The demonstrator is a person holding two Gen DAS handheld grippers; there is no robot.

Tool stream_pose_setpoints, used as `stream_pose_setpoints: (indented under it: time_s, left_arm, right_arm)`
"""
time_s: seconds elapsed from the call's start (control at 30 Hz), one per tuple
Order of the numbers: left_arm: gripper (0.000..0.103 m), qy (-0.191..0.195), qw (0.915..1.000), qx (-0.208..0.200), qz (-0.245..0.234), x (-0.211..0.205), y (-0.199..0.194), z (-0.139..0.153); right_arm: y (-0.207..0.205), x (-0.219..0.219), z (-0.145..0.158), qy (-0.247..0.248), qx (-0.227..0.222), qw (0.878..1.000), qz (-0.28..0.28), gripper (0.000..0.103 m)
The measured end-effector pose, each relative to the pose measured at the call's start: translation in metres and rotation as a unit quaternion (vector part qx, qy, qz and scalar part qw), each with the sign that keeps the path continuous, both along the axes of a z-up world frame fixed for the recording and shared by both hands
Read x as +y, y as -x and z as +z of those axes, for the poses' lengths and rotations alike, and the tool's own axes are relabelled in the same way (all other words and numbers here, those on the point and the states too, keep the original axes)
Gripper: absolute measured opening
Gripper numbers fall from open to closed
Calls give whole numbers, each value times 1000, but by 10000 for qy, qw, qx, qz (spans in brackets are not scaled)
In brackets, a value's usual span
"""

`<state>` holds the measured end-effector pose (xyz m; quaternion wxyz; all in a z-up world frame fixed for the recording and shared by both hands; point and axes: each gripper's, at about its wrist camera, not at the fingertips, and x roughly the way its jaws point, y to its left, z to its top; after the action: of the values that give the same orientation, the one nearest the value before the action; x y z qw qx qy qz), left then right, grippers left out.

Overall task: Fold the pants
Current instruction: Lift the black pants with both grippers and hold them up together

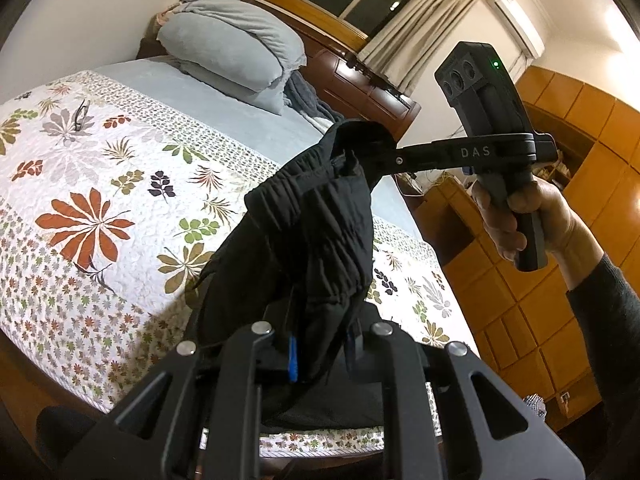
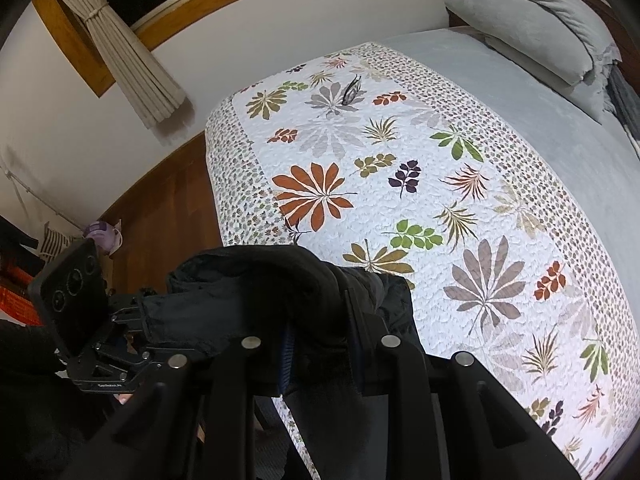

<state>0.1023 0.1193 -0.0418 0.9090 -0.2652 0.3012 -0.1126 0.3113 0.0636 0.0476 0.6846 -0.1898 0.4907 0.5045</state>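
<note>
Right wrist — floral quilt [image 2: 400, 200], grey pillow [image 2: 532, 28]

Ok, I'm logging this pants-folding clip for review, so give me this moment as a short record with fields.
garment: black pants, bunched, held up over the bed
left tool: shut on the pants
right tool: shut on another part of the pants, gripped by a hand
surface: floral quilt on the bed, grey sheet beyond it
pants contact with quilt: cannot tell
also on bed: grey pillows at the head, eyeglasses on the quilt
fold stage: no flat fold laid out yet
</note>
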Motion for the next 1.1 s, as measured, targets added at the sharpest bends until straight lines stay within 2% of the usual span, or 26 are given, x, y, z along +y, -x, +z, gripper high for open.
stream_pose_setpoints:
  time_s: [0.47,1.1]
  left_arm:
    - [14,-237,9991,23,-350,-47,-15,-4]
    - [14,-379,9946,196,-943,-113,-30,-21]
  right_arm:
    - [-6,-52,-10,-152,2,9997,-185,23]
    - [-12,-138,-40,-316,122,9978,-572,23]
